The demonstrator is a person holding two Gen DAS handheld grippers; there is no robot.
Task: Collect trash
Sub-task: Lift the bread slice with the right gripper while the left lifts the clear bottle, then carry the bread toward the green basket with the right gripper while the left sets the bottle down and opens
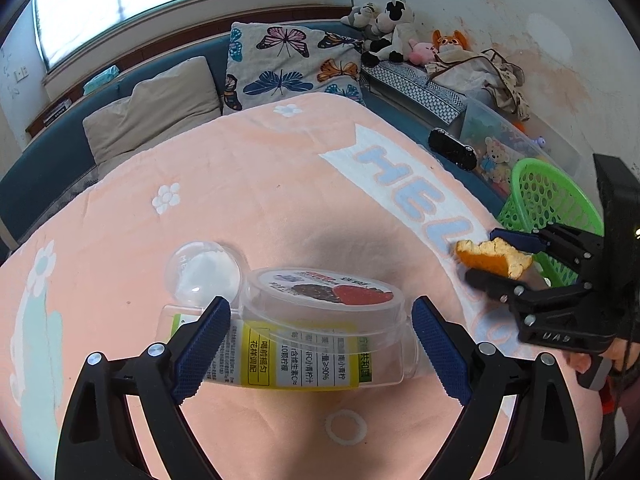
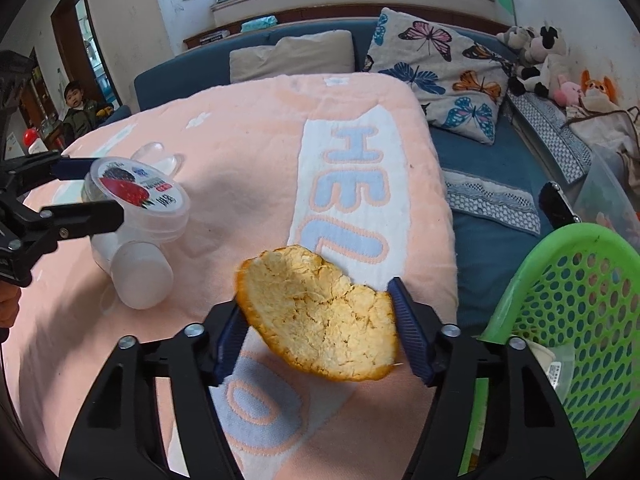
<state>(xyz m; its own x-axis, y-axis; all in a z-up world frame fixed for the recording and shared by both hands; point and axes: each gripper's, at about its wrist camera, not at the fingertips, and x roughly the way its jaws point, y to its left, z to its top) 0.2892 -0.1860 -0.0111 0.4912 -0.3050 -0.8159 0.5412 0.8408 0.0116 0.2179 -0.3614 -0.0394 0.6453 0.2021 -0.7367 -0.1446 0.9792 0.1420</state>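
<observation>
My right gripper (image 2: 320, 330) is shut on an orange peel (image 2: 320, 316) and holds it above the pink blanket, left of the green mesh basket (image 2: 576, 320); the peel (image 1: 494, 258) and gripper (image 1: 486, 260) also show in the left wrist view. My left gripper (image 1: 320, 344) is open around a clear plastic cup with a fruit-picture lid (image 1: 324, 300), which rests on a clear bottle with a yellow label (image 1: 288, 354) lying on its side. A clear dome lid (image 1: 204, 270) lies beside them. The cup (image 2: 140, 196) and bottle (image 2: 136, 268) show in the right wrist view.
A pink blanket (image 1: 260, 200) covers the bed. The green basket (image 1: 548, 208) stands at its right edge and holds some trash. Pillows (image 1: 288, 64), plush toys (image 1: 392, 28) and a clear toy bin (image 1: 516, 148) lie behind. A child (image 2: 78, 112) stands at the far left doorway.
</observation>
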